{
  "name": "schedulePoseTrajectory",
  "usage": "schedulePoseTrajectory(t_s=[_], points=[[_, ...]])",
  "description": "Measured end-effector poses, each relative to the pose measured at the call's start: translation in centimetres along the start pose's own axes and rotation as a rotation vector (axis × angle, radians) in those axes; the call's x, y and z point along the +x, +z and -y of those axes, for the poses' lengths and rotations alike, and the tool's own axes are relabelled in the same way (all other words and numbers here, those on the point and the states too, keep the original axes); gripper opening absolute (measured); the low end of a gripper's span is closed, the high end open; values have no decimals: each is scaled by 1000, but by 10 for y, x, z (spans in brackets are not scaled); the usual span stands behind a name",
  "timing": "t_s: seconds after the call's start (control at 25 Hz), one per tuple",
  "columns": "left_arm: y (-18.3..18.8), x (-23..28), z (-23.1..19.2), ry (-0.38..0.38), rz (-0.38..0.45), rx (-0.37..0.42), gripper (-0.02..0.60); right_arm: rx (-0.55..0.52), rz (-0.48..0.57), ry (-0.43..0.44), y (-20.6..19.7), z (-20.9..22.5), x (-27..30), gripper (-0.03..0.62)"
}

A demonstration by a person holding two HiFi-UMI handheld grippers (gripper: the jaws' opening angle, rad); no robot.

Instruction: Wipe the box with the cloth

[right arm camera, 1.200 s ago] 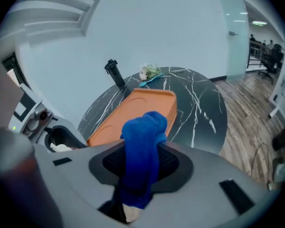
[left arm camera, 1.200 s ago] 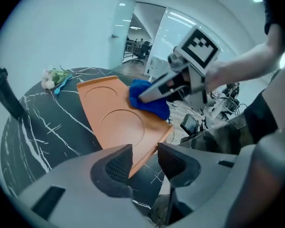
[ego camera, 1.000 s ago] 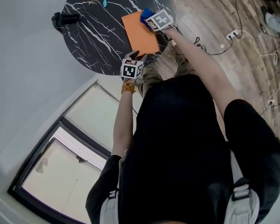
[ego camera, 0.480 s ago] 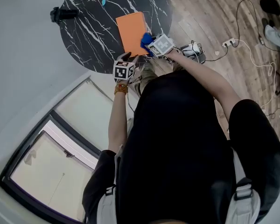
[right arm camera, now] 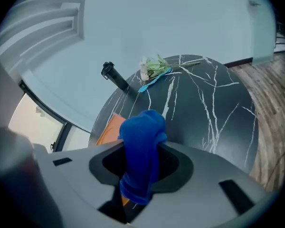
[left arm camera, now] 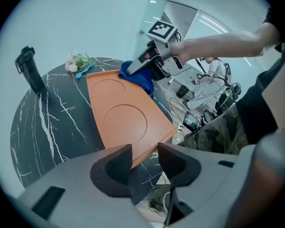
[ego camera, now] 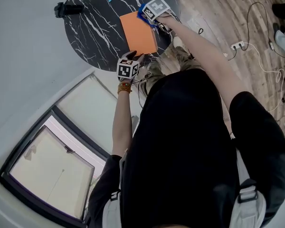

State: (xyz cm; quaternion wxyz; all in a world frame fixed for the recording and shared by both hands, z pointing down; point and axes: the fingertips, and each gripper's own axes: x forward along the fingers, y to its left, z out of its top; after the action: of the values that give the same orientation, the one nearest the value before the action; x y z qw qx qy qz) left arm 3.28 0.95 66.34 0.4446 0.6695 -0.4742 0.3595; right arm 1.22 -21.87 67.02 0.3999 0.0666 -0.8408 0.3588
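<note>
A flat orange box [ego camera: 138, 32] lies on the round black marble table [ego camera: 92, 37], its near end sticking out past the table's edge. My left gripper [ego camera: 134, 57] is shut on that near edge; in the left gripper view the box [left arm camera: 121, 118] runs in between the two pads of the left gripper [left arm camera: 145, 153]. My right gripper [ego camera: 145, 14] is at the box's far end, shut on a bunched blue cloth [right arm camera: 141, 146] that hangs out of its jaws. From the left gripper view the cloth [left arm camera: 140, 82] rests on the box's far right corner.
A black upright object [left arm camera: 31, 70] and a small bunch of flowers [left arm camera: 78, 61] stand at the table's far side. Cables and a power strip [ego camera: 237, 45] lie on the wooden floor to the right. A glass panel [ego camera: 61, 165] is at the lower left.
The right gripper has carried the blue cloth along the box from its near end to its far end. The left gripper has kept its grip at the near edge.
</note>
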Motion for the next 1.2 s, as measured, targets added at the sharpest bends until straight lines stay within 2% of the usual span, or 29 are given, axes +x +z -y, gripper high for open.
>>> schedulePoseTrajectory(t_s=[0.08, 0.16, 0.4, 0.48, 0.56, 0.6, 0.64, 0.68, 0.72, 0.8, 0.84, 0.88, 0.92, 0.96, 1.04, 1.12, 1.2], points=[[-1, 0, -1, 2, 1, -13, 175, 22, 0, -3, -12, -10, 0, 115], [-1, 0, -2, 8, 12, -24, 175, 20, -12, 17, -41, -28, -2, 115], [-1, 1, 0, 33, 50, -44, 175, -29, -194, 213, -163, -92, -14, 117], [-1, 0, 1, 40, 73, -22, 175, -30, -166, 296, -166, -103, -27, 110], [-3, -7, -3, 50, 126, -30, 176, -1, -27, 364, -130, -113, -52, 110], [-3, -12, -5, 63, 169, -74, 175, -41, 50, 372, -102, -115, -65, 110], [-2, -15, -5, 83, 212, -124, 175, -158, 105, 354, -74, -113, -76, 110], [1, -17, -2, 116, 239, -138, 176, -352, 125, 313, -48, -109, -83, 110], [3, -17, 3, 163, 235, -76, 178, -598, 109, 262, -27, -106, -83, 110], [6, -14, 14, 255, 149, 214, 204, -1113, -13, 216, -11, -111, -68, 110], [8, -9, 21, 271, 104, 342, 204, -1347, -103, 242, -14, -119, -57, 110], [11, -5, 27, 266, 76, 416, 203, -1548, -205, 297, -23, -127, -45, 110], [15, -1, 29, 251, 64, 445, 200, -1704, -315, 366, -36, -137, -32, 110], [18, 2, 30, 232, 57, 450, 183, -1814, -429, 439, -52, -146, -20, 110], [19, 7, 29, 191, 37, 437, 175, -1954, -627, 558, -84, -161, 3, 110], [15, 11, 29, 159, 18, 427, 175, -2061, -722, 621, -107, -173, 24, 112], [14, 13, 30, 148, 36, 420, 166, -2120, -757, 653, -122, -185, 41, 114]])
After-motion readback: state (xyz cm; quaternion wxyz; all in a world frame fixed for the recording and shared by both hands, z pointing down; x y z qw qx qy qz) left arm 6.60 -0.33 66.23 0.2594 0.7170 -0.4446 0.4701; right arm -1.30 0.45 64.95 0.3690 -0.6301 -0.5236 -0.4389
